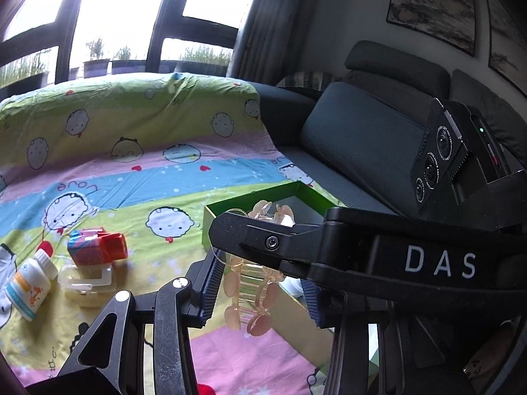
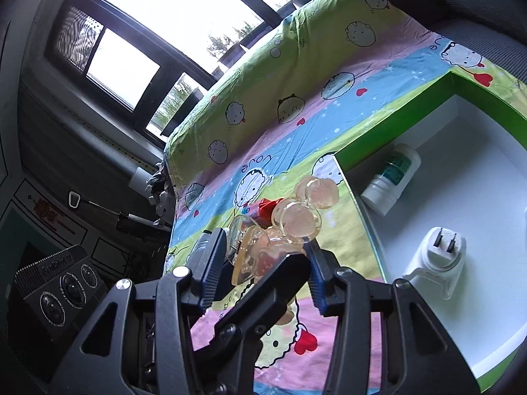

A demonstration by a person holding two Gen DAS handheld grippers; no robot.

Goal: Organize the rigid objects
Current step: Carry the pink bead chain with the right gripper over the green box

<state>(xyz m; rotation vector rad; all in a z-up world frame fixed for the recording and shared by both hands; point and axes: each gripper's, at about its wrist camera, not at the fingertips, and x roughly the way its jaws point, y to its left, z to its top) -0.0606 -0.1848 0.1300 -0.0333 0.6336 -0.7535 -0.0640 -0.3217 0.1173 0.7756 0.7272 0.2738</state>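
Observation:
A translucent peach hair claw clip (image 1: 253, 299) hangs in the air between both grippers, just in front of a green box (image 1: 263, 197). My left gripper (image 1: 260, 289) has its blue pads on either side of the clip, shut on it. The right gripper's black finger (image 1: 257, 240) crosses the clip from the right. In the right wrist view my right gripper (image 2: 263, 263) is shut on the same clip (image 2: 296, 220), near the left wall of the green box (image 2: 388, 131). The left gripper's finger (image 2: 280, 283) reaches in from below.
The box's white inside holds a white bottle with a green label (image 2: 392, 177) and a white plug adapter (image 2: 438, 256). On the cartoon bedsheet (image 1: 131, 164) lie a white pill bottle (image 1: 29, 283), a clear plastic case (image 1: 85, 283) and a red-blue carton (image 1: 95, 247). Grey sofa cushions (image 1: 362, 144) stand to the right.

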